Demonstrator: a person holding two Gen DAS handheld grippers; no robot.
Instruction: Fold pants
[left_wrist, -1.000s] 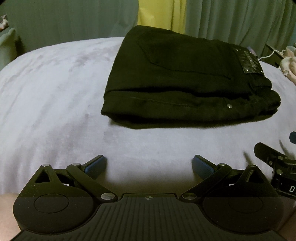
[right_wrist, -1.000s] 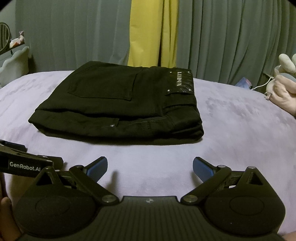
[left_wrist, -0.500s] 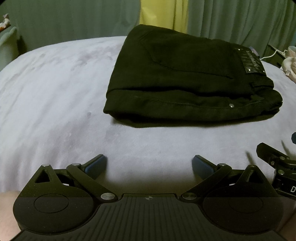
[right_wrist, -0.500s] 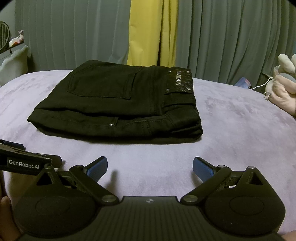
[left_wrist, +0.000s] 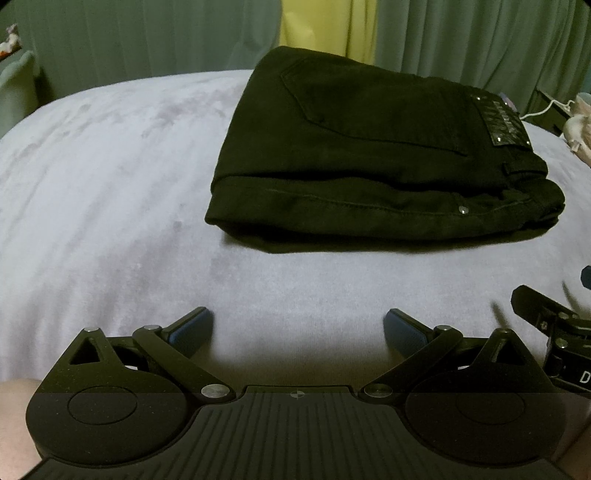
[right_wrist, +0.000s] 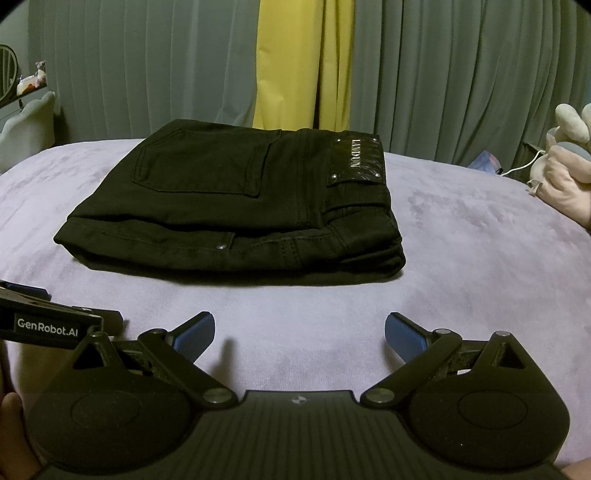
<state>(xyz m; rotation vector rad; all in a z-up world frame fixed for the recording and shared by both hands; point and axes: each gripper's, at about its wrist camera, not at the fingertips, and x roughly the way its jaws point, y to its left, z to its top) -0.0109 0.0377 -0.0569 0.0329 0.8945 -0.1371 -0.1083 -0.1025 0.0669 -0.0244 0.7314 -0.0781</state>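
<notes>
1. Black denim pants (right_wrist: 236, 206) sit in a compact folded stack mid-bed, toward the far edge by the curtains (right_wrist: 461, 74).
2. Left tool (left_wrist: 298, 326) and right tool (right_wrist: 300, 332) are both spread wide, gripping nothing, hanging near the bed's (right_wrist: 480, 258) front edge, well apart from the stack. Folding looks finished, I think.
3. Back pocket and shiny waistband patch (right_wrist: 357, 159) face up; the lower layers are hard to make out.
</notes>
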